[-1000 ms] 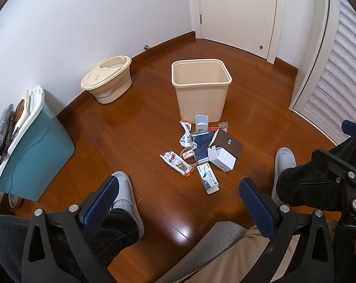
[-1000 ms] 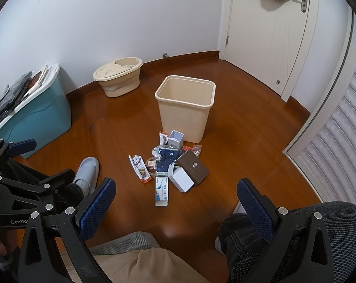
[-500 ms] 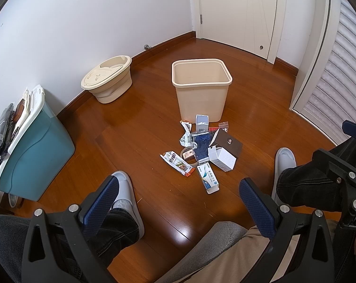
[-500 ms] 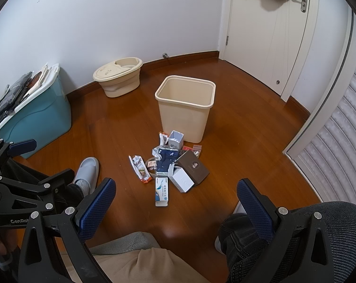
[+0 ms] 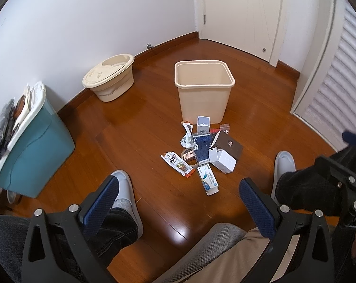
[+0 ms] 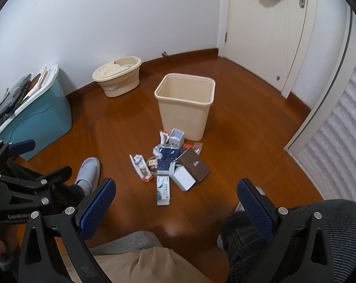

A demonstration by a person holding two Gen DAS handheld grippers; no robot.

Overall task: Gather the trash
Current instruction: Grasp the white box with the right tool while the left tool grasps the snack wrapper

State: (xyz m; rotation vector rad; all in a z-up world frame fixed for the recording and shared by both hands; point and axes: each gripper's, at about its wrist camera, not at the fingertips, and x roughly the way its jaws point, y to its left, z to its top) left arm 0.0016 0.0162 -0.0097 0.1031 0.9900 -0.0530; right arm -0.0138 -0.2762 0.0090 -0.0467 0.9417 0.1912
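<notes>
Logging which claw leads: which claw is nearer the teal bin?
Left. The left claw is on the teal bin's side; the right claw sits beyond it, further from the bin. Neither touches it.

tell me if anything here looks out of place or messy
Yes: a heap of trash, boxes and wrappers, lies scattered on the wooden floor just in front of the beige bin, which looks empty.
</notes>
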